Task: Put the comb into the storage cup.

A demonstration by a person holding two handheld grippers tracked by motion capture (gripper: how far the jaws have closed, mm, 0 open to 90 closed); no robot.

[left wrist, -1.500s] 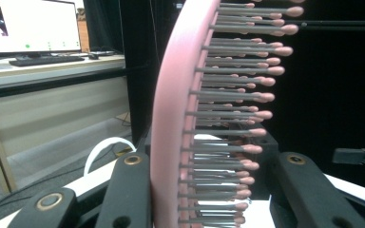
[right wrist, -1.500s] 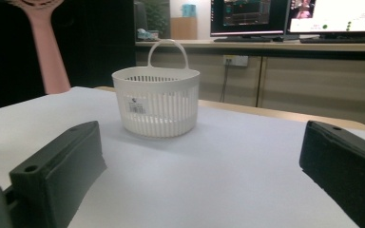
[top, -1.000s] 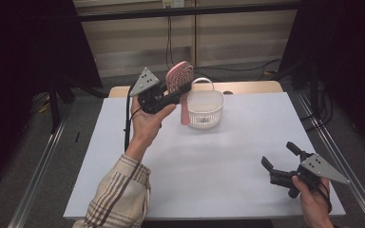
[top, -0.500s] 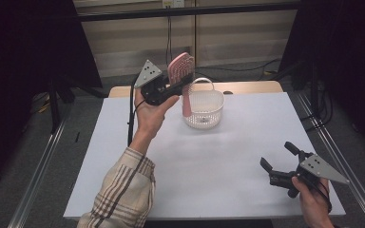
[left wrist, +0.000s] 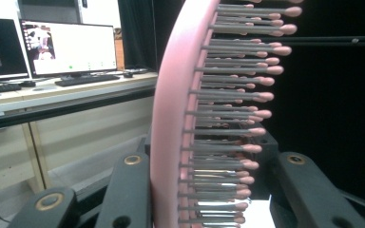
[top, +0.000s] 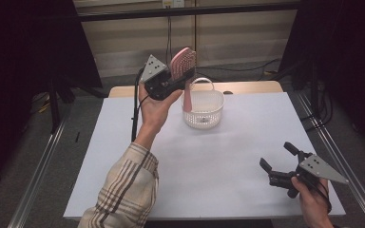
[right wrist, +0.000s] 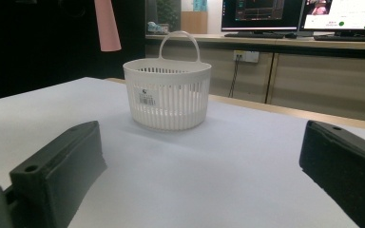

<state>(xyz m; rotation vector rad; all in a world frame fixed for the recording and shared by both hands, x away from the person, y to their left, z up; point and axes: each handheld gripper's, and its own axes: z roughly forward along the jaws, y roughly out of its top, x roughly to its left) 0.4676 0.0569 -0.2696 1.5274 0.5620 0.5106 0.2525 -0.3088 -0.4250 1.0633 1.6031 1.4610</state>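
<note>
A pink hairbrush (top: 183,61) with rows of round-tipped bristles (left wrist: 237,118) is held high in the air, head up and handle hanging down. My left gripper (top: 179,77) is shut on its head (left wrist: 171,118), one jaw on the back and one on the bristle side. The handle's end (right wrist: 107,26) hangs over the left rim of a white slatted basket (top: 204,118) with a hoop handle (right wrist: 168,102), which stands at the table's far middle. Near the table's front right corner my right gripper (top: 276,155) stands open and empty (right wrist: 204,156), pointing at the basket.
The white table top (top: 209,171) spreads wide between the basket and the right gripper. Metal frame rails (top: 43,175) run along both sides. A bench with monitors (left wrist: 66,47) stands behind the table. A black cable (top: 135,114) trails down from the left gripper.
The left hand has carried the brush to the right and slightly up, bringing the handle over the basket's left rim. The right hand has stayed still.
</note>
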